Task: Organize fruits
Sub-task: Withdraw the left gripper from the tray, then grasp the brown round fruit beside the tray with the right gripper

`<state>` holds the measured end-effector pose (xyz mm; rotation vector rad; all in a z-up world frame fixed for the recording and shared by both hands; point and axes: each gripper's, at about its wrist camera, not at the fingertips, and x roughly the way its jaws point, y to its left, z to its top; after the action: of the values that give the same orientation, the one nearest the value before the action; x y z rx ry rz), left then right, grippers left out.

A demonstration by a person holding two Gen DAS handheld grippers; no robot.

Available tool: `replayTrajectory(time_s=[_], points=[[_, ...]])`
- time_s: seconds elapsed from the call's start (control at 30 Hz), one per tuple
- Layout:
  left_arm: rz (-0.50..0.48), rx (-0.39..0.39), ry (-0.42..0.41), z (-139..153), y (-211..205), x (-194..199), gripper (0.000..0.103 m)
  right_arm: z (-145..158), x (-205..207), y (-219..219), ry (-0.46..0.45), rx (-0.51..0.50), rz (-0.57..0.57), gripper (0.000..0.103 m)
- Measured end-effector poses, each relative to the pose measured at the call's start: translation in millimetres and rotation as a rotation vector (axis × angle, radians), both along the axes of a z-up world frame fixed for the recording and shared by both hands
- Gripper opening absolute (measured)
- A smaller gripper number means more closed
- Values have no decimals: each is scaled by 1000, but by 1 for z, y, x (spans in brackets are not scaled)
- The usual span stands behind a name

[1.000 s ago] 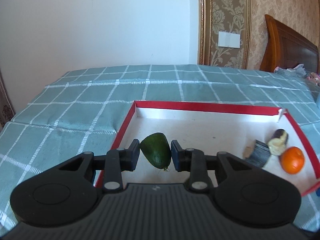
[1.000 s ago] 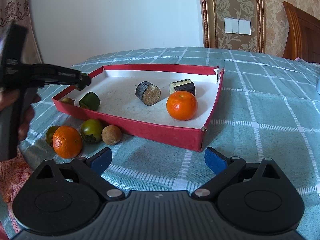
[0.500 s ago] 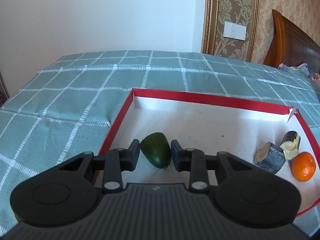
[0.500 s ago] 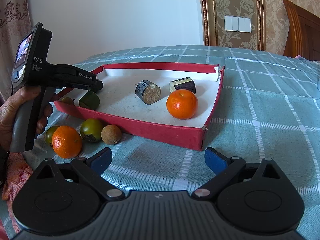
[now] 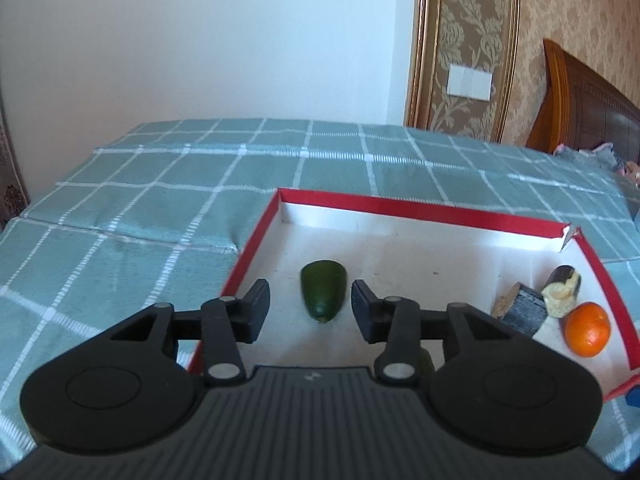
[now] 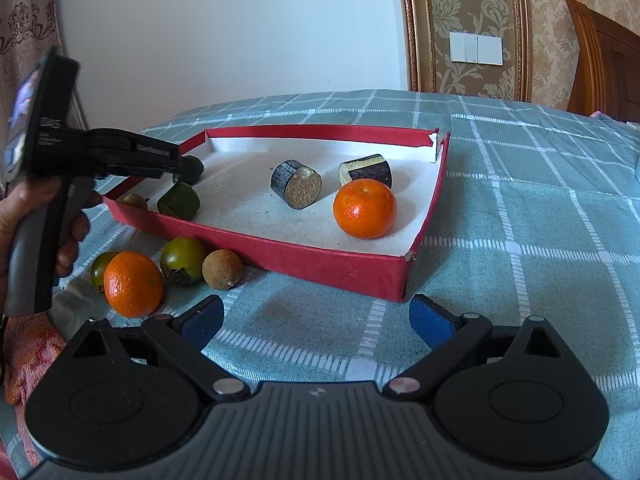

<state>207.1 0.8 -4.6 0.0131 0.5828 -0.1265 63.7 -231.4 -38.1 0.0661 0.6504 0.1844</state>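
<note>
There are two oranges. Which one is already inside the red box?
The orange beside the two dark cut pieces lies in the red box. The other orange sits outside on the checked cloth, among green and brown fruits.

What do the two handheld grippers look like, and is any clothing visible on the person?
The left gripper is black with black pads, a ribbed body, a grey pistol handle and small white lettering. The right gripper is black with blue pads. An orange-red patterned sleeve shows; no cables.
</note>
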Motion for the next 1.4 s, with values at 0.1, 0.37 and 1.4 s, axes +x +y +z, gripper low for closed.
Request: replayTrajectory(time_s=[0.1, 0.37, 1.4], points=[[6, -9, -28, 7, 7, -19, 48, 0, 0, 0, 0, 0, 0, 100], [-24, -44, -52, 7, 25, -80, 63, 0, 0, 0, 0, 0, 0, 100], [33, -24, 40, -35, 51, -110, 103, 5, 0, 14, -20, -3, 67, 99]])
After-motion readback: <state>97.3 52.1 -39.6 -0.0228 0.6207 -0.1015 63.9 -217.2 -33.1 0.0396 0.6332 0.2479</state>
